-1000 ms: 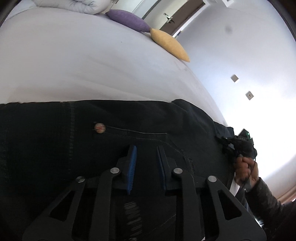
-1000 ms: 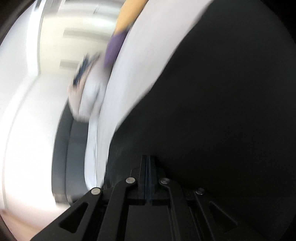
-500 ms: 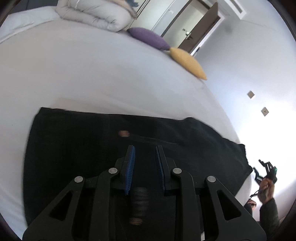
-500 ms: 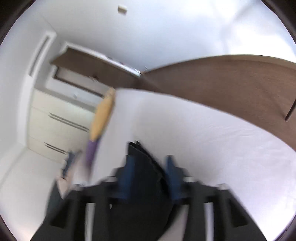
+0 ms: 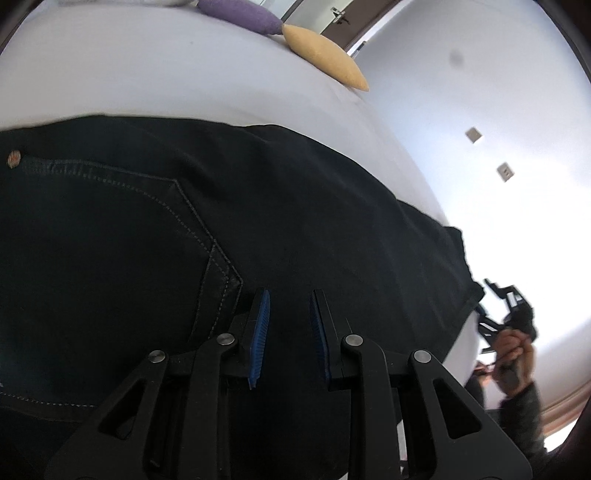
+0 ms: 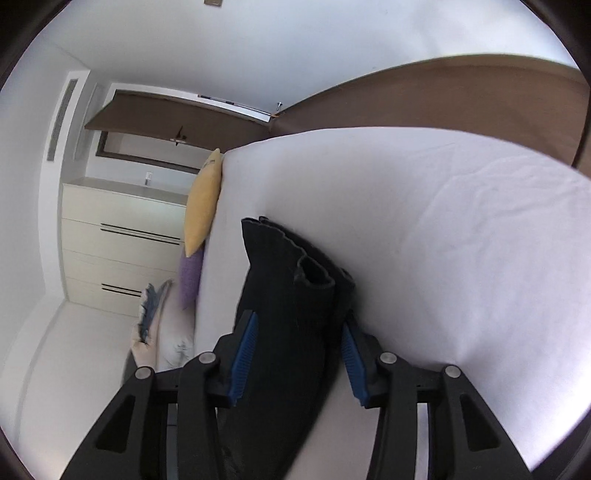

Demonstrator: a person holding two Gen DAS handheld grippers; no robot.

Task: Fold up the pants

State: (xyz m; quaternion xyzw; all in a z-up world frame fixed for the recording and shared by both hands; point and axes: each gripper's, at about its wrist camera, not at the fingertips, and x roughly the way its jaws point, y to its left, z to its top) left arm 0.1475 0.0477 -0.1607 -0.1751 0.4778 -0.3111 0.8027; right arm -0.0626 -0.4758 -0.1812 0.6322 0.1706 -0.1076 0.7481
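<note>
Dark denim pants (image 5: 303, 221) lie spread flat across the white-sheeted bed (image 5: 155, 74) in the left wrist view, filling most of the lower picture. A stitched back pocket (image 5: 110, 236) with a small copper rivet (image 5: 14, 158) at its upper corner shows on the left part of the cloth. The left gripper (image 5: 290, 325) points down at the fabric just right of the pocket corner; its blue-padded fingers (image 5: 260, 328) stand a narrow gap apart with only flat cloth behind them, nothing pinched between. At the far edge of the bed lie a long purple cushion (image 5: 240, 14) and a yellow cushion (image 5: 325, 55), end to end. At the right edge of the bed, past the end of the pants, a person's hand (image 5: 513, 354) in a dark sleeve holds the right gripper (image 5: 506, 306), seen small and from the side.

In the right wrist view, the layered end of the pants (image 6: 288, 295) runs up the middle of the picture on the white bed (image 6: 443, 240). It passes between the right gripper's (image 6: 297, 354) blue-padded fingers (image 6: 243, 354), which are spread to either side and closing; the pads do not look pressed on the cloth. The yellow cushion (image 6: 203, 214) and purple cushion (image 6: 190, 277) sit along the bed's left edge, with a cream chest of drawers (image 6: 118, 240) beyond them.
</note>
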